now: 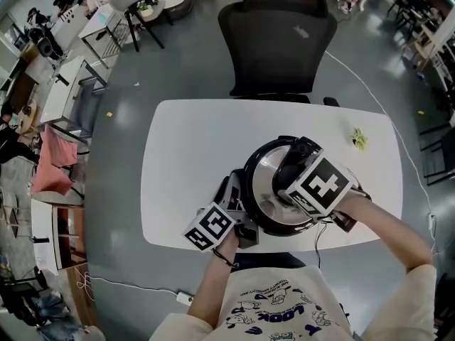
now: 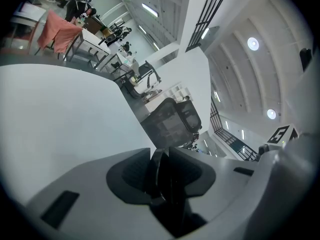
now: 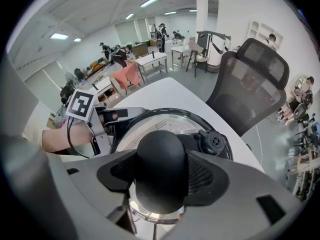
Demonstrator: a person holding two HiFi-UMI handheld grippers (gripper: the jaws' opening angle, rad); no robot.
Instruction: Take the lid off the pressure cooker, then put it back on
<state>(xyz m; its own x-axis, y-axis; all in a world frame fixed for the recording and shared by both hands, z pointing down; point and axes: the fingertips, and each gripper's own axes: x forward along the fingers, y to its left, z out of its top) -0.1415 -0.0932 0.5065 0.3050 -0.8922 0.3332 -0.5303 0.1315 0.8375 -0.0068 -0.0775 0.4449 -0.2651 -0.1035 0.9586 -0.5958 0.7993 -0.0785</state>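
The pressure cooker stands at the near edge of the white table, its steel lid on top. My right gripper points down onto the lid. In the right gripper view its jaws are shut on the lid's round black knob, beside a black valve. My left gripper is at the cooker's left side. In the left gripper view its jaws are clamped on the cooker's thin black side handle.
A black office chair stands behind the table's far edge. A small yellow-green thing lies on the table at the right. A thin cable hangs over the near edge by the cooker. More tables and people are far off at the left.
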